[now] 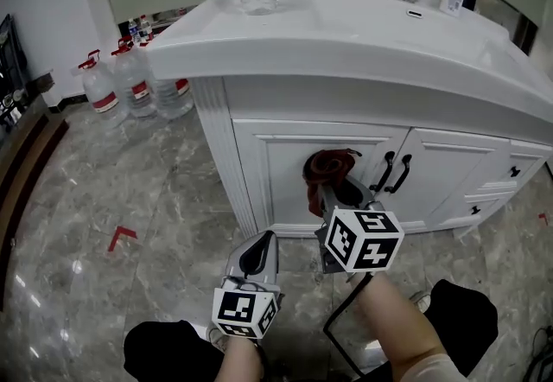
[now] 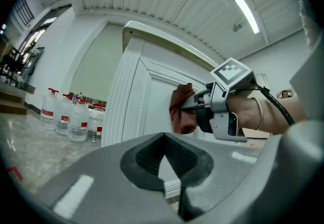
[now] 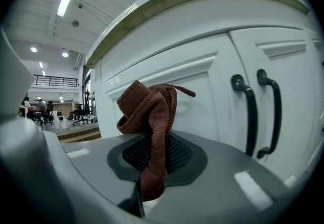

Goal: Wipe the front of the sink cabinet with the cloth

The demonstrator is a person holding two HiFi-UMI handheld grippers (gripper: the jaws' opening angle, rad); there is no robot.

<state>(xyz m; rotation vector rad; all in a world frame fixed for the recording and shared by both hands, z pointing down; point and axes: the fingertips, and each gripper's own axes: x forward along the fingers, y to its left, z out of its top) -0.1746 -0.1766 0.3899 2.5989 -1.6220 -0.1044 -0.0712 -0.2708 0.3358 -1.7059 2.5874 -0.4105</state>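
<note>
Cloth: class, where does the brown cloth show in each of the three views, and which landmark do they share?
Head view: cloth centre, held by right gripper.
Left gripper view: cloth right of centre.
Right gripper view: cloth centre, clamped.
Shared: white cabinet door.

Rust-brown cloth (image 1: 328, 166), bunched; at the door front of the white sink cabinet (image 1: 281, 173).

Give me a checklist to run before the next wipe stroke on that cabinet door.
1. Grip on the cloth: ok, pinched in the shut right gripper.
2. Contact with the cabinet door: cannot tell; the cloth is close, but contact is unclear.
3. Position of the left gripper: ok, shut, empty, lower than the cloth.
4. Room from the handles: ok, they sit apart, right of the cloth.
</note>
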